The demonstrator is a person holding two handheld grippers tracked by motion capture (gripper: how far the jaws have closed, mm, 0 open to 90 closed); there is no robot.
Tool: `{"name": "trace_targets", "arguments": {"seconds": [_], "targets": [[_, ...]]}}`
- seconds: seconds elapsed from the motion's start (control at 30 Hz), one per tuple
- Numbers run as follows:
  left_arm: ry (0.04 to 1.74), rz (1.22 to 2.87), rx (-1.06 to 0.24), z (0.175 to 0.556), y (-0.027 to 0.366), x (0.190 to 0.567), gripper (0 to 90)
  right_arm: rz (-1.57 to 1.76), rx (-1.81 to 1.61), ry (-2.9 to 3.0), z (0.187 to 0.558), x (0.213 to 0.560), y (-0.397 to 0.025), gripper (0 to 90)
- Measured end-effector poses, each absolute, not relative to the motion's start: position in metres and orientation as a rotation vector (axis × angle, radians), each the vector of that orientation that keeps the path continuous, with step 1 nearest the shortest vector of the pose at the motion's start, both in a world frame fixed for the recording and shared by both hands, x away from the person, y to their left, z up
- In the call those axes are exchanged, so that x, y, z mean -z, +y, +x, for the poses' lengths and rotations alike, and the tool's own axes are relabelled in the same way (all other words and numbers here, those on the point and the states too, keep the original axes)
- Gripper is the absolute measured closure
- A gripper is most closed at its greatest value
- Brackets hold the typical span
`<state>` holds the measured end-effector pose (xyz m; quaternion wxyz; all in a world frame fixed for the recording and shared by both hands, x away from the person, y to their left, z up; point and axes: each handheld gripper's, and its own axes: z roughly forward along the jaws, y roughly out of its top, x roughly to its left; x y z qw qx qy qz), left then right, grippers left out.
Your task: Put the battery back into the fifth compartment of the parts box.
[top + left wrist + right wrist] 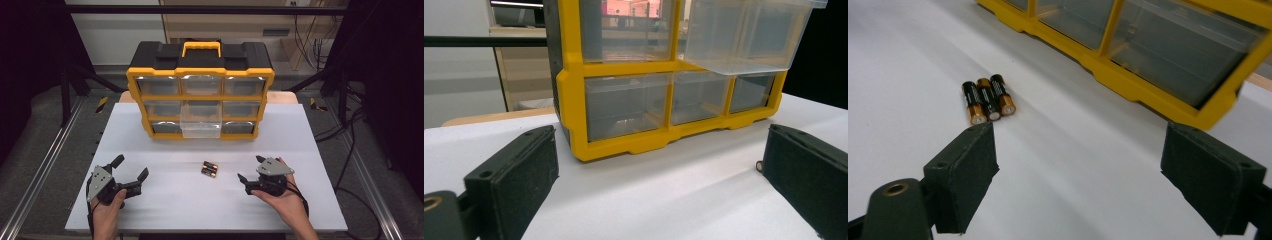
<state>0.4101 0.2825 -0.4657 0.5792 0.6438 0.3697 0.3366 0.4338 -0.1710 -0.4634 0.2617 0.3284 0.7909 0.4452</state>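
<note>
Three black-and-copper cylindrical batteries [987, 101] lie touching on the white table [165, 200], between both spread-jawed grippers, nearer the right gripper [251, 174]. Risk: a one-sided jaw contact could roll them apart.

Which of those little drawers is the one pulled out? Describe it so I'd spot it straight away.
Find the yellow and black cabinet at the table's far side. In its three-by-three grid of clear drawers, take the middle column, middle row: that drawer alone juts forward; its neighbours sit flush.

Yellow drawer cabinet [574, 100] (one drawer [749, 35] out)
</note>
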Motion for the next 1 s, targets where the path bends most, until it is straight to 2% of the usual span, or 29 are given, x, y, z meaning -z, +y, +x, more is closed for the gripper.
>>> {"name": "trace_targets", "arguments": {"seconds": [0.13,0.27,0.4,0.43,0.53,0.57,0.6,0.67,0.87,1.0], "targets": [[0.862,1.509,-0.783,0.409,0.282,0.465,1.8,0.83,-1.064,2.208,0.448,0.456,-0.149,15.9],[0.865,1.507,-0.781,0.41,0.283,0.466,1.8,0.84,-1.094,2.269,0.459,0.452,-0.135,17.3],[0.866,1.504,-0.781,0.41,0.284,0.465,1.8,0.828,-1.106,2.329,0.469,0.452,-0.122,27.7],[0.865,1.503,-0.781,0.41,0.284,0.465,1.8,0.828,-1.106,2.329,0.469,0.452,-0.122,27.7],[0.861,1.505,-0.779,0.41,0.283,0.465,1.8,0.873,-1.158,2.376,0.479,0.454,-0.113,41.8],[0.861,1.505,-0.779,0.41,0.283,0.465,1.8,0.873,-1.158,2.376,0.479,0.454,-0.113,41.8],[0.859,1.506,-0.778,0.411,0.283,0.465,1.8,0.88,-1.176,2.382,0.483,0.457,-0.109,48.1],[0.858,1.507,-0.777,0.411,0.283,0.465,1.8,0.881,-1.189,2.396,0.487,0.46,-0.105,54.3],[0.852,1.51,-0.771,0.411,0.282,0.465,2.0,0.876,-1.203,2.433,0.495,0.471,-0.096,67.8],[0.85,1.514,-0.764,0.411,0.281,0.465,2.3,0.854,-1.194,2.461,0.497,0.476,-0.091,72.2]]}}
